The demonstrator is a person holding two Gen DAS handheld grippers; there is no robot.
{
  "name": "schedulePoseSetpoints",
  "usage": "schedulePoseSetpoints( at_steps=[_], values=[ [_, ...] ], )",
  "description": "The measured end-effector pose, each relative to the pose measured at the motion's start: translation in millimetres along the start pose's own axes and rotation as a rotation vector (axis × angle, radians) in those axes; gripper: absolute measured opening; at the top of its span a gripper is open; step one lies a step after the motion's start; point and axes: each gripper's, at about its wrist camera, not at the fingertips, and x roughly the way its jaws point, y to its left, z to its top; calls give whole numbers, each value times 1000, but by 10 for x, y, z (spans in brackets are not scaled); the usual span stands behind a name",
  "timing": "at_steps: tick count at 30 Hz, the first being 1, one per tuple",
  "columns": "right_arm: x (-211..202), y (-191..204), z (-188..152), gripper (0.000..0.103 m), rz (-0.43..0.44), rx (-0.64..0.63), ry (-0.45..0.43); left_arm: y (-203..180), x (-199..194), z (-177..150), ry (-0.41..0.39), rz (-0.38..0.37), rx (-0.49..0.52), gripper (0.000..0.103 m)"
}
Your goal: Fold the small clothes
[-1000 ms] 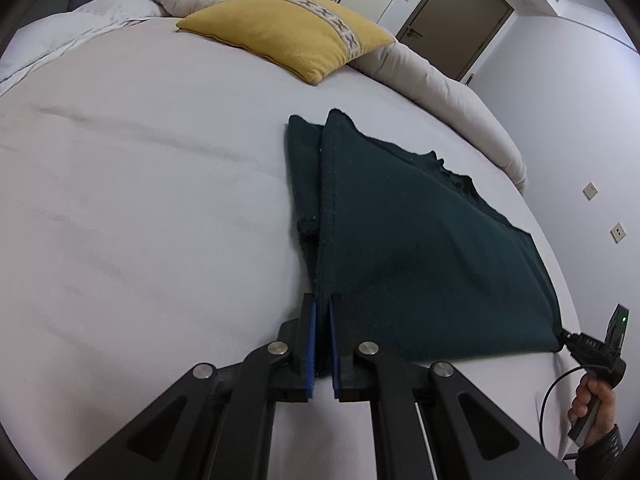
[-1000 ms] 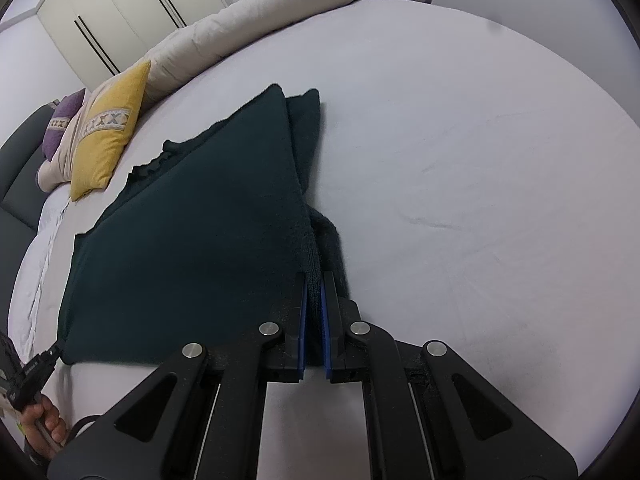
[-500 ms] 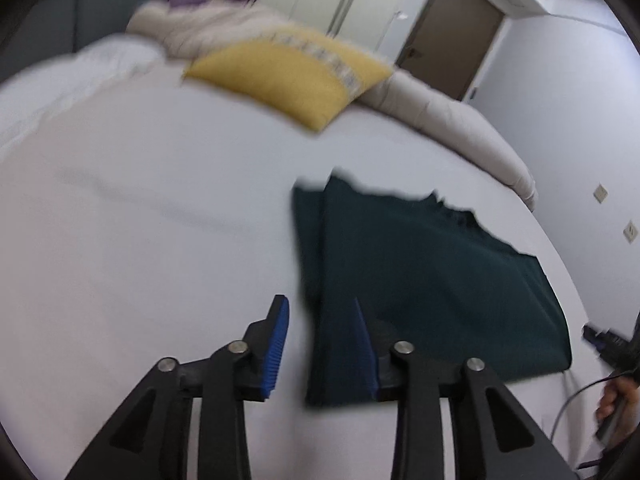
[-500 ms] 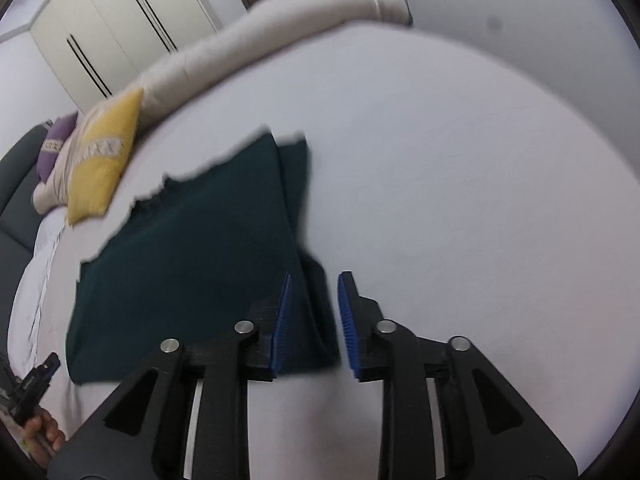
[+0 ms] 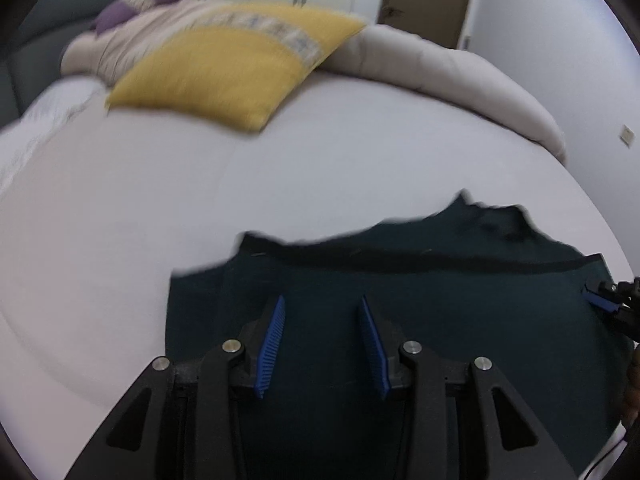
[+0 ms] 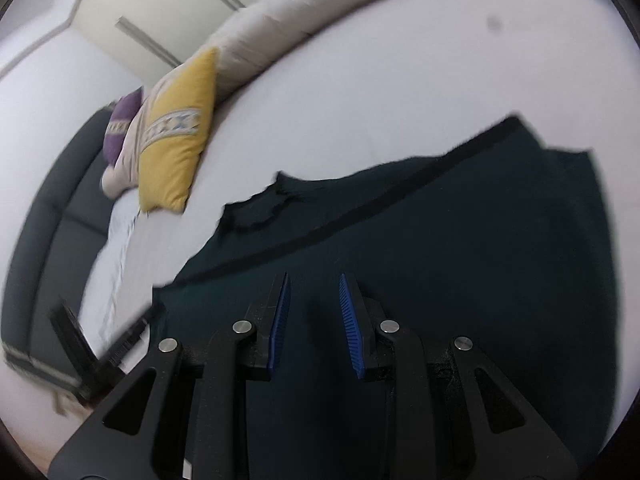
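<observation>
one dark garment (image 5: 420, 300), two pillows (image 5: 224, 72), two open grippers (image 5: 322, 336).

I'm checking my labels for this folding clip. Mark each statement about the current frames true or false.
1. Both tongs are open. True: the left tongs and right tongs grip nothing.
2. The dark green knitted garment lies on the white bed sheet. True.
3. The mustard-yellow cushion with a patterned band rests on the garment. False: it lies apart, near the head of the bed.
4. The left tongs pinch a garment corner. False: they are open over it.
</observation>
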Motion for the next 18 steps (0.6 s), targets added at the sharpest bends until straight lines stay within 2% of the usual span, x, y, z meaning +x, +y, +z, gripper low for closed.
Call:
schedulePoseSetpoints(
  at_steps=[1,2,3,4,5,9,13,14,15,17,18],
  values=[
    [37,-133,46,16,33,42,-17,92,-9,-23,-16,-47,-36,42],
    [32,-258,77,11,60,79,-40,146,-26,-33,-18,-64,-50,42],
    [12,-375,97,2,68,111,-62,185,-36,-26,-19,-74,-57,42],
    [-21,-513,126,0,97,149,-94,212,-34,-22,-21,-84,-61,41],
    [-85,-632,141,0,117,175,-132,234,-30,-25,-23,-95,-67,41],
    [-298,-954,200,0,92,241,-232,313,-16,-32,-33,-134,-99,41],
    [-580,-1088,162,7,-19,285,-304,386,-19,-29,-24,-162,-132,40],
    [-683,-1037,114,12,-76,283,-310,402,-58,-31,-20,-162,-142,40],
    [-748,-984,77,16,-90,269,-313,405,-126,-46,-16,-144,-144,40],
    [-906,-742,-83,16,-29,196,-309,378,-318,-103,-19,-124,-143,42],
    [-953,-612,-177,19,5,161,-291,342,-445,-155,-30,-141,-138,43]
  ],
)
